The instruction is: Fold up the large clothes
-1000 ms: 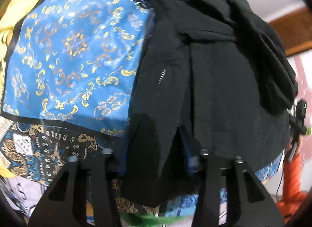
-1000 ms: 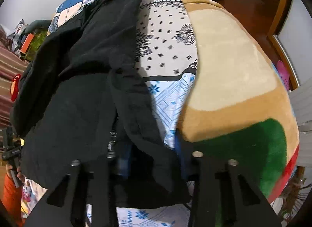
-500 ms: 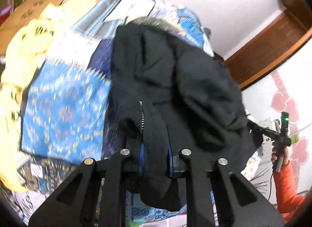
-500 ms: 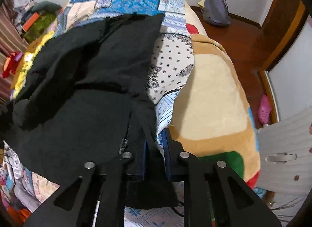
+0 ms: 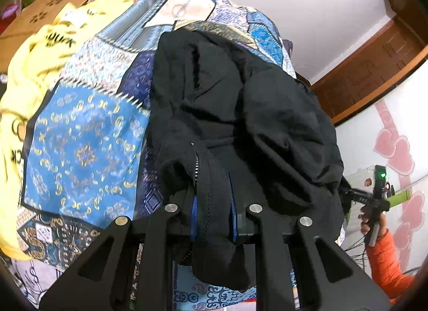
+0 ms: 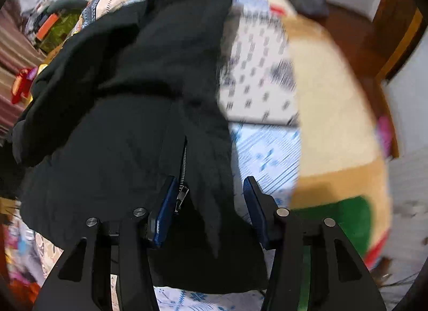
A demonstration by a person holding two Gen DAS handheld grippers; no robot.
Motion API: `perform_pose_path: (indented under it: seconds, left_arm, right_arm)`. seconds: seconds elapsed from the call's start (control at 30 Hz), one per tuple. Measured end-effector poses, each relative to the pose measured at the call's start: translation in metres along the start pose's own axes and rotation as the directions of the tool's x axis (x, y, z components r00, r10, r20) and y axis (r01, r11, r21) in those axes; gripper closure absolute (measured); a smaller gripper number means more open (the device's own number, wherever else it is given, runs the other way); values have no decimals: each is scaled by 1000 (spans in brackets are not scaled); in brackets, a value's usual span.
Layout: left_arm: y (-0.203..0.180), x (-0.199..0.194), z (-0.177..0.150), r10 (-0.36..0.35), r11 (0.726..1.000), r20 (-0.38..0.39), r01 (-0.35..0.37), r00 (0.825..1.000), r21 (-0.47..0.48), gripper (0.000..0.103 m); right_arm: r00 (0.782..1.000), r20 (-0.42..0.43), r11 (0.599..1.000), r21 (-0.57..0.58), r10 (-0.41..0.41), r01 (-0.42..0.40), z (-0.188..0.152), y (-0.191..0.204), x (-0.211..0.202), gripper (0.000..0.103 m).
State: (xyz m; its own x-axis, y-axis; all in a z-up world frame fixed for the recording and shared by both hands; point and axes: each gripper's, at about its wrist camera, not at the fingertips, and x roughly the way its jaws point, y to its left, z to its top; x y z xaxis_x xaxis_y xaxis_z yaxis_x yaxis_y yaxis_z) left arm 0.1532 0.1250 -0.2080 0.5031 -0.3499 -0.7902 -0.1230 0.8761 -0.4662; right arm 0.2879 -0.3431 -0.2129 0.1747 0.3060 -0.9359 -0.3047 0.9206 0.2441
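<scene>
Jacket: black jacket [image 5: 240, 113] lies on the patchwork quilt [image 5: 80, 150], hem nearest both grippers.
Left gripper [image 5: 212, 212]: jaws pinch the zipper edge.
Right gripper [image 6: 207, 204]: jaws, clamped half a second ago, now wide; hem released, likely regrasp.

Both views were taken close above the black jacket [image 5: 240, 113] on the patchwork bedspread [image 5: 80, 150], looking forward along the fingers; the jacket's near hem was shared, seen from its left and right ends.
</scene>
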Motion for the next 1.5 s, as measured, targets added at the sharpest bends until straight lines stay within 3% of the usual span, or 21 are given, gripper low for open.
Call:
perform_pose_path:
  seconds: [0.17, 0.33, 0.37, 0.5, 0.6, 0.63, 0.73, 0.83, 1.03, 1.2, 1.37, 1.5]
  left_arm:
    - [16, 15, -18, 60, 998, -80, -60, 995, -2, 84]
    - [50, 43, -46, 131, 987, -200, -146, 971, -61, 81]
    - [55, 46, -49, 124, 986, -209, -144, 970, -84, 77]
    - [75, 49, -54, 28, 973, -197, -71, 980, -219, 76]
    - [76, 49, -52, 0, 974, -208, -47, 978, -223, 77]
    - [72, 47, -48, -1, 979, -203, -41, 979, -200, 84]
    - [55, 34, -33, 11, 990, -157, -32, 987, -135, 87]
    - [32, 11, -5, -43, 995, -70, 37, 997, -90, 87]
    - [-13, -16, 59, -96, 995, 53, 96, 994, -8, 87]
    - [-20, -8, 114, -167, 984, 93, 171, 982, -46, 87]
    - [-2, 14, 170, -232, 960, 125, 247, 965, -128, 87]
    - [18, 33, 210, -233, 946, 165, 263, 958, -189, 86]
  right_arm:
    - [988, -19, 987, 53, 155, -153, -6, -17, 3, 53]
    - [974, -56, 974, 68, 218, -214, -8, -13, -4, 64]
    - [975, -43, 975, 53, 218, -216, -7, -6, -8, 69]
    - [982, -6, 982, -11, 189, -190, -8, 21, -12, 82]
    - [975, 22, 975, 10, 220, -220, -1, 30, -15, 88]
    - [972, 43, 973, 11, 229, -230, 3, 32, -19, 90]
    - [964, 112, 970, -15, 242, -242, 21, 45, -36, 91]
    - [949, 172, 965, -45, 264, -260, 40, 56, -51, 92]
    - [924, 277, 964, -104, 263, -243, 90, 67, -72, 94]
    - [906, 343, 968, -121, 248, -219, 129, 66, -79, 95]
    - [920, 343, 982, -92, 189, -167, 176, 52, -58, 95]
    - [926, 342, 982, 38, 160, -184, 214, 23, -23, 95]
